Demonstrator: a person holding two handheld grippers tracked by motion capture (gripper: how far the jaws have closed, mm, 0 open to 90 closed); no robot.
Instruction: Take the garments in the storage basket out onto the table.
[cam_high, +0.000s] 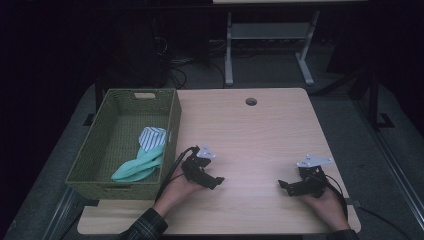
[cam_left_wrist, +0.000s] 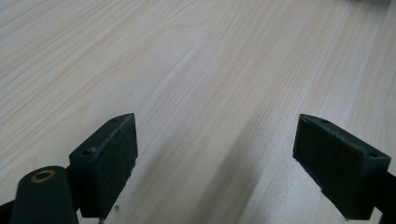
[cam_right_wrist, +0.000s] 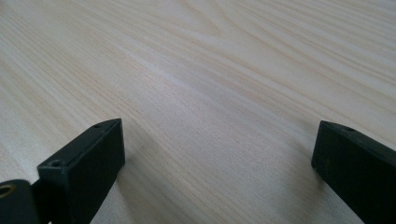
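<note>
A: How are the tools set?

B: The left gripper (cam_high: 212, 181) and the right gripper (cam_high: 285, 186) are rested low on the table (cam_high: 260, 130), jaws spread wide, nothing held between them.

A: And the cloths?

B: A mint green cloth (cam_high: 139, 167) and a striped cloth (cam_high: 151, 137) are seen lying in the woven basket (cam_high: 172, 117), just left of the left gripper. A reach would best be lifted over the basket's near wall, not dragged across it. Open tabletop is left between and ahead of the grippers; the front edge lies close behind the hands.
</note>
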